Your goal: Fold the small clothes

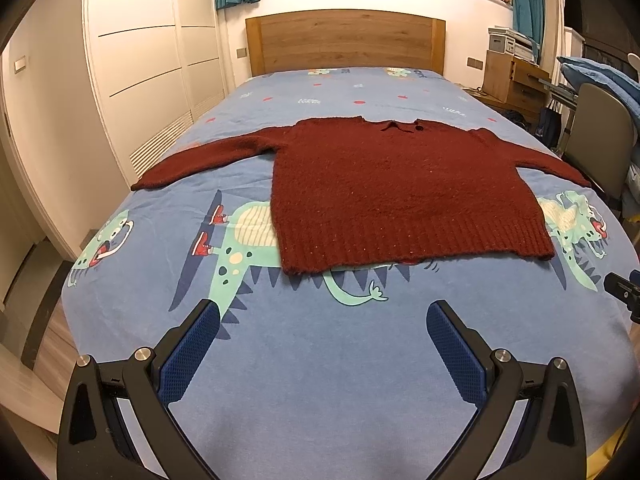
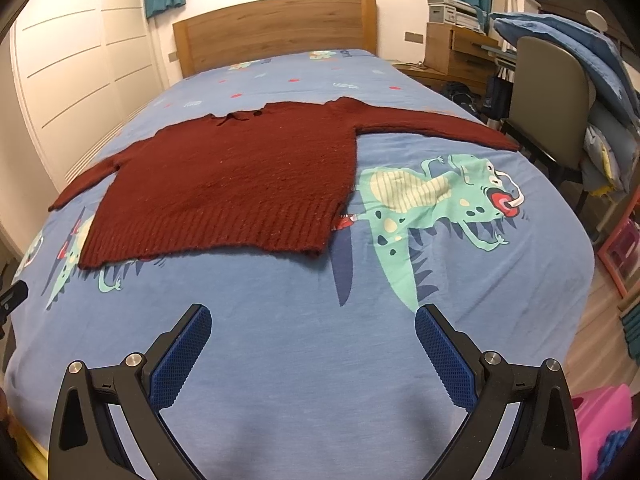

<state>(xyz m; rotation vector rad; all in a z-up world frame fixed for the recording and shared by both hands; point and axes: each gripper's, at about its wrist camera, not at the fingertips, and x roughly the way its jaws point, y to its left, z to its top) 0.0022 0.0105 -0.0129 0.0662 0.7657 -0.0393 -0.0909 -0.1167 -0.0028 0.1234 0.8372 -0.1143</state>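
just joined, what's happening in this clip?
A person holds a hand-held gripper in each hand over a bed with a blue dinosaur-print cover. A dark red knit sweater lies spread flat on it, both sleeves out to the sides, collar toward the headboard. The left hand-held gripper and the right hand-held gripper are both open, short of the hem and touching nothing. No fold has been made yet.

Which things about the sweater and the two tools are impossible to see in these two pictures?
- Sweater underside: hidden against the bedsheet, both views.
- Neck label or button: too small, left wrist view.
- Dinosaur print: partly covered by the sweater.
- Left tool and right tool: handles and hands cut off by the bottom edge.
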